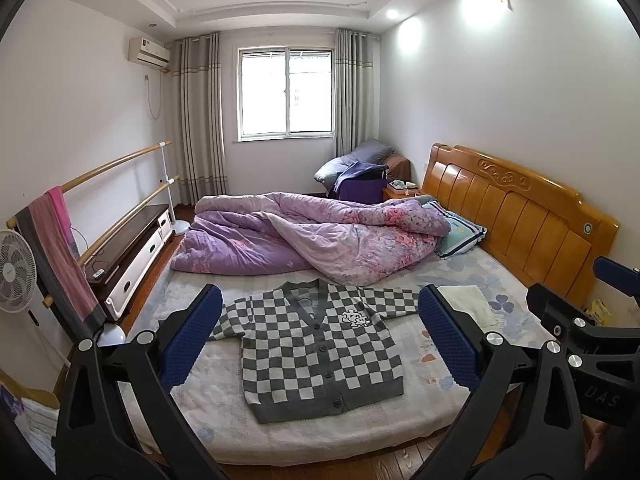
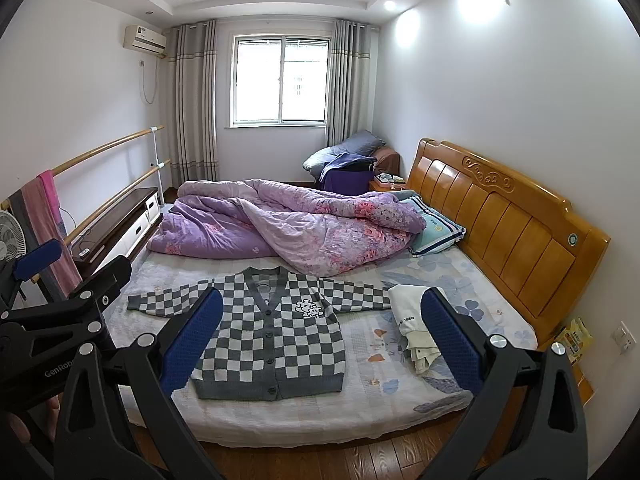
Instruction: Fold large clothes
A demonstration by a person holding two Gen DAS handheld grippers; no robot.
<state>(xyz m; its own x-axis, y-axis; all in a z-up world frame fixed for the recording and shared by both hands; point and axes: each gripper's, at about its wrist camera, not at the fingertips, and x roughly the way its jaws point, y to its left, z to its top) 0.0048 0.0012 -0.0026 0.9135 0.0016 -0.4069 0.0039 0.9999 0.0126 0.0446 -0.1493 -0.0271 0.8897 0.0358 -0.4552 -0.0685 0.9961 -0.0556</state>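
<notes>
A grey and white checkered cardigan [image 1: 316,344] lies flat and buttoned on the bed, sleeves spread out; it also shows in the right wrist view [image 2: 276,332]. My left gripper [image 1: 320,336] is open and empty, held above the bed's near edge in front of the cardigan. My right gripper [image 2: 322,340] is open and empty, held to the right of the left one at the same height. The right gripper's body shows in the left wrist view [image 1: 580,340]. A folded white garment [image 2: 412,320] lies on the bed right of the cardigan.
A crumpled purple floral quilt [image 1: 312,236] and a pillow [image 1: 460,232] fill the far half of the bed [image 1: 380,420]. A wooden headboard [image 1: 520,220] is on the right. A wooden rail with a towel [image 1: 56,248], a fan [image 1: 16,272] and a low cabinet [image 1: 132,248] stand left.
</notes>
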